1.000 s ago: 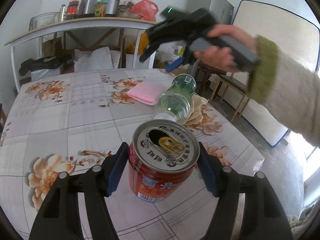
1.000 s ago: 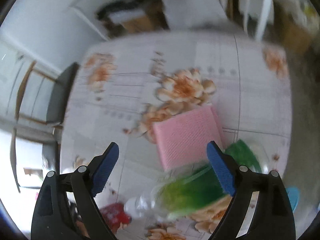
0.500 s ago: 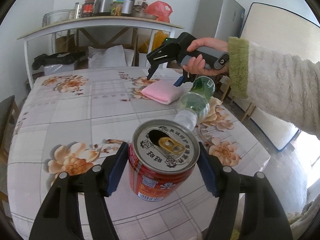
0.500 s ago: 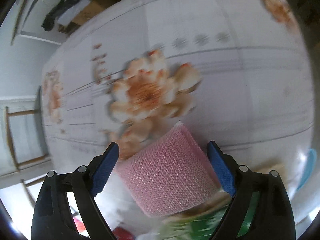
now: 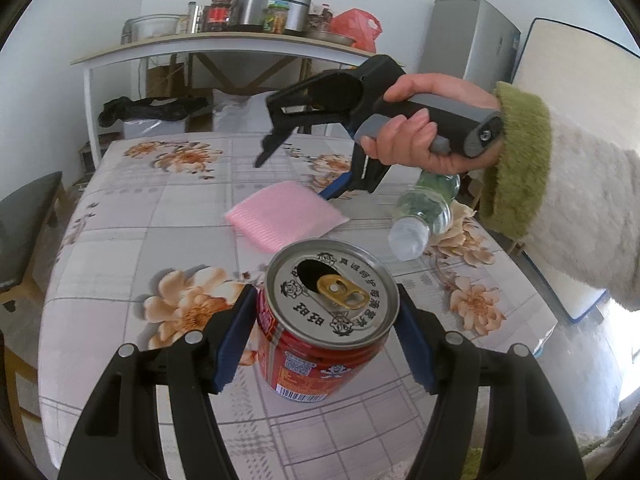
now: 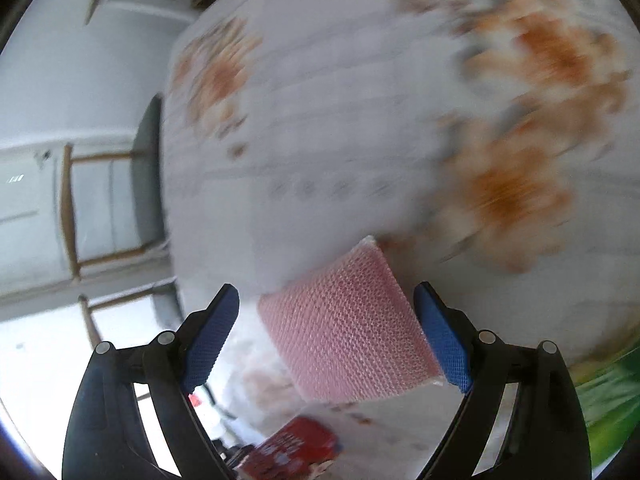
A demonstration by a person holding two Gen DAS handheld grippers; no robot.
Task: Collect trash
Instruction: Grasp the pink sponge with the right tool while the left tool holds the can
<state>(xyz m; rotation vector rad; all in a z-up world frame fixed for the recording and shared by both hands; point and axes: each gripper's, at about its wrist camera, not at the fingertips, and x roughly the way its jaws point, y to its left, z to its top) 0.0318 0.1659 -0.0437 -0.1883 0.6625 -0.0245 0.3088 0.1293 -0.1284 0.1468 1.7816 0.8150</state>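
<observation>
Lowered since a second ago, the right gripper (image 6: 326,336) now straddles the pink bubble-wrap pouch (image 6: 348,328) lying mid-table, fingers spread and not yet pressing it. Left gripper (image 5: 326,344) holds the red drink can (image 5: 324,328) near the table's (image 5: 120,240) front edge. Next, seemingly: close on the pouch and lift.

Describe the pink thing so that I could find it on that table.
On the flowered table, look just beyond the red can. The pink pad lies flat there, left of the fallen clear bottle. It alone is soft, square and finely textured.
</observation>
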